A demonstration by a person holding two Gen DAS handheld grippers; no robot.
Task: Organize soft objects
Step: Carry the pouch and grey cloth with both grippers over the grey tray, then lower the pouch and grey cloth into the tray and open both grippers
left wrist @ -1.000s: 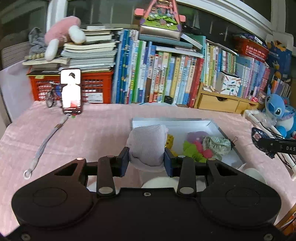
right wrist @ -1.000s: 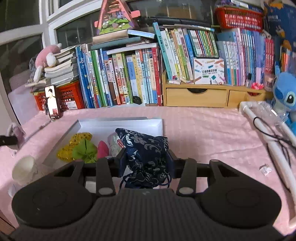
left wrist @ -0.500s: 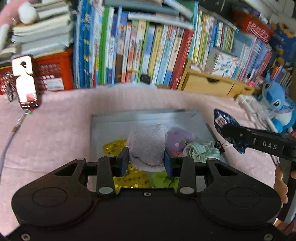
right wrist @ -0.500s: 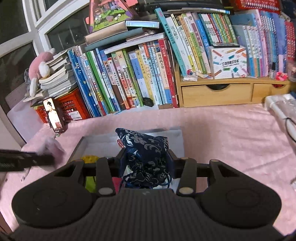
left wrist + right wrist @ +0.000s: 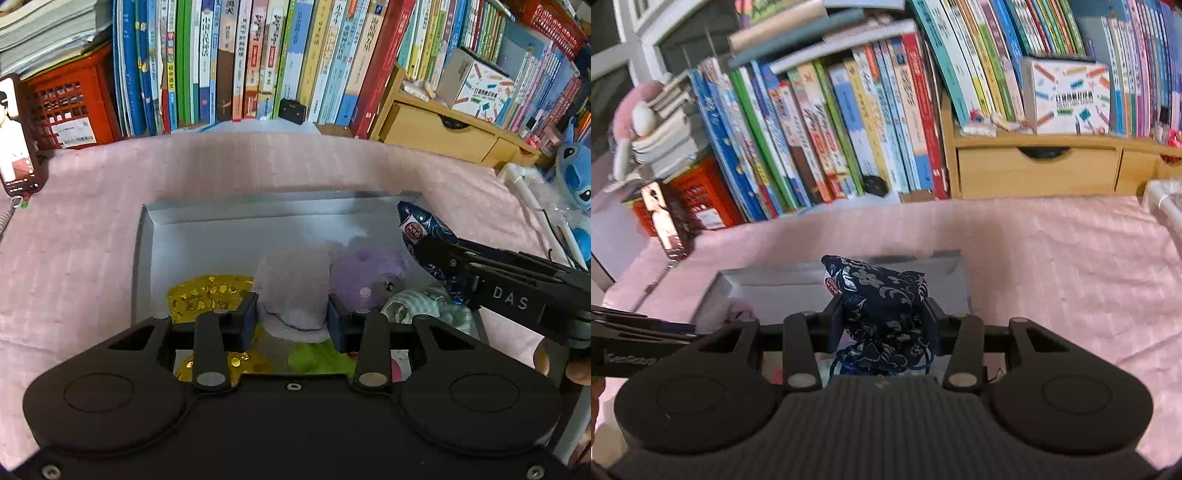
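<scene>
**Both grippers loaded, hovering over the box**

Pink cloth (image 5: pixel 92 258) covers the whole table, with a packed row of books (image 5: pixel 258 62) along the far edge, a red crate (image 5: pixel 70 107) at far left and a wooden drawer unit (image 5: pixel 436 129) at far right. A phone (image 5: pixel 16 136) stands propped at the left.

Mid-table sits a shallow grey box (image 5: pixel 144 266). Inside it: a gold sequin piece (image 5: pixel 207 295) near left, a purple plush (image 5: pixel 369 273) in the middle, a pale green fabric thing (image 5: pixel 424 302) on the right, plus something bright green (image 5: pixel 314 358) at the near edge, mostly hidden so I can't say what.

The left gripper (image 5: pixel 291 319) has its jaws partly closed, squeezing a grey fabric bundle (image 5: pixel 291 291) over the box. The right gripper (image 5: pixel 884 321) is clamped the same way on a navy flower-pattern pouch (image 5: pixel 882 306), cord dangling, over the box's right side.
</scene>
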